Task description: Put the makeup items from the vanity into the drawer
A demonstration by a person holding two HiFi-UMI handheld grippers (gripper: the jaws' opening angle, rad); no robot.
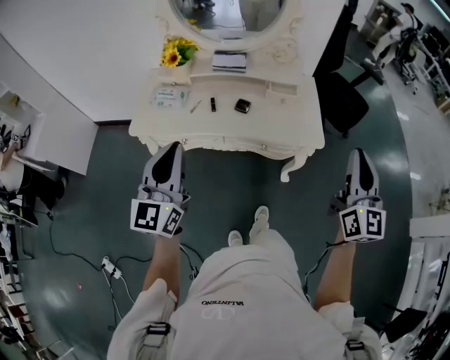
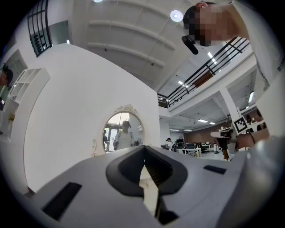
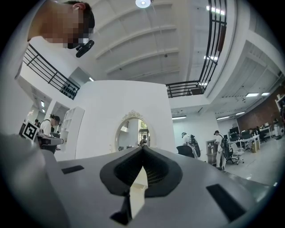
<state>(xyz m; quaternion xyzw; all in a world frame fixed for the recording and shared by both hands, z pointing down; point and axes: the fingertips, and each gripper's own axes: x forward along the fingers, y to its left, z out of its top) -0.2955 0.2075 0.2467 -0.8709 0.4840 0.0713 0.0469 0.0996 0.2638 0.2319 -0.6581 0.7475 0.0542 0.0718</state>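
White shirt [image 1: 221, 309] fills the bottom of the head view, two pale shoes [image 1: 259, 218] planted on the dark floor [image 1: 232, 183] just beyond it. On either side come the tongs, each with its marker cube towards the camera.

Left tongs [image 1: 172, 151] — closed, tips pressed together, nothing between them. Their nose sits right at the surface's [image 1: 295, 119] front edge, near the left corner; whether it touches I can't tell. In the left gripper view those same tongs [image 2: 143, 149] point towards the oval mirror [image 2: 124, 131] on the white wall.

Right tongs [image 1: 360, 156] — closed too and empty, out over the floor past the front right corner, well apart from the surface. The right gripper view confirms it: tips [image 3: 142, 149] meeting below the mirror [image 3: 132, 133].

Now the makeup, all lying on the surface in a loose row across the middle. From the left: a pale packet [image 1: 171, 96] towards the left edge, a thin stick [image 1: 195, 106], a dark lipstick [image 1: 213, 104] just beside it, then a dark compact [image 1: 242, 106] near the centre. None of them is touched.

Sunflowers [image 1: 176, 53] stand at the back left corner, and a flat box [image 1: 230, 61] rests at the back edge below the mirror [image 1: 225, 14]. Two small knobs [image 1: 264, 146] show along the front edge.
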